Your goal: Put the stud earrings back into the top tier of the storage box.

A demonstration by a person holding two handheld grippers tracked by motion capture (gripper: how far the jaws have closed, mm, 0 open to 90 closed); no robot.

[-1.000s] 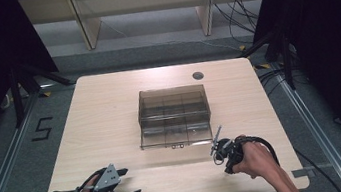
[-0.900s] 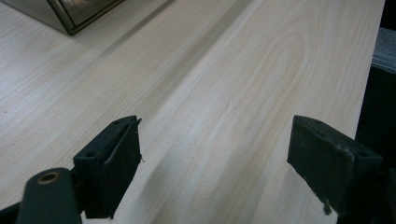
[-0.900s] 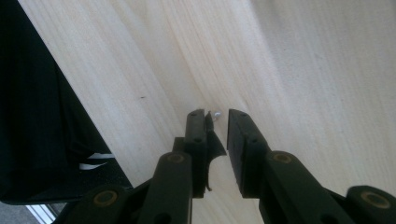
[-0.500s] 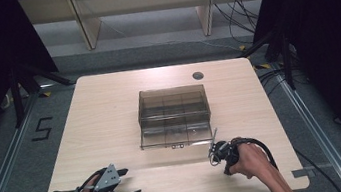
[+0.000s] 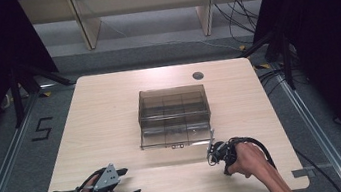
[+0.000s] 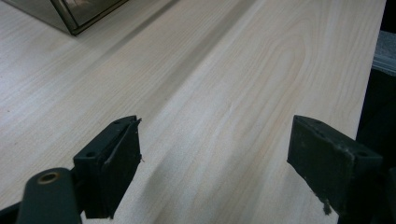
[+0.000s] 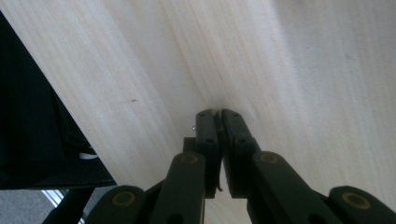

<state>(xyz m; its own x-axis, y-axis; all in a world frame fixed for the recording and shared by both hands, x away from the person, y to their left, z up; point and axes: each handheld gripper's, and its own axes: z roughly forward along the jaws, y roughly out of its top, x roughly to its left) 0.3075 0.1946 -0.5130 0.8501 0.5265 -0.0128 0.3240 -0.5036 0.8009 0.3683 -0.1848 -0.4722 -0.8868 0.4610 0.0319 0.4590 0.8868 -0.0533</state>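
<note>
From the high view, the right gripper (image 5: pixel 212 146) stands near the table's (image 5: pixel 110 114) front edge, just before the smoky clear box (image 5: pixel 173 113) at mid-table, a thin silvery piece (image 5: pixel 211 135) rising at its tip; the left gripper (image 5: pixel 122 183) rests by the front-left corner, well apart.

In the left gripper view its jaws stand spread over bare wood, the box's corner (image 6: pixel 70 14) far off.

In the right gripper view the jaws press together, seemingly nipping something thin. Judged, it is carrying that piece toward the box; next comes lifting it over a compartment.
</note>
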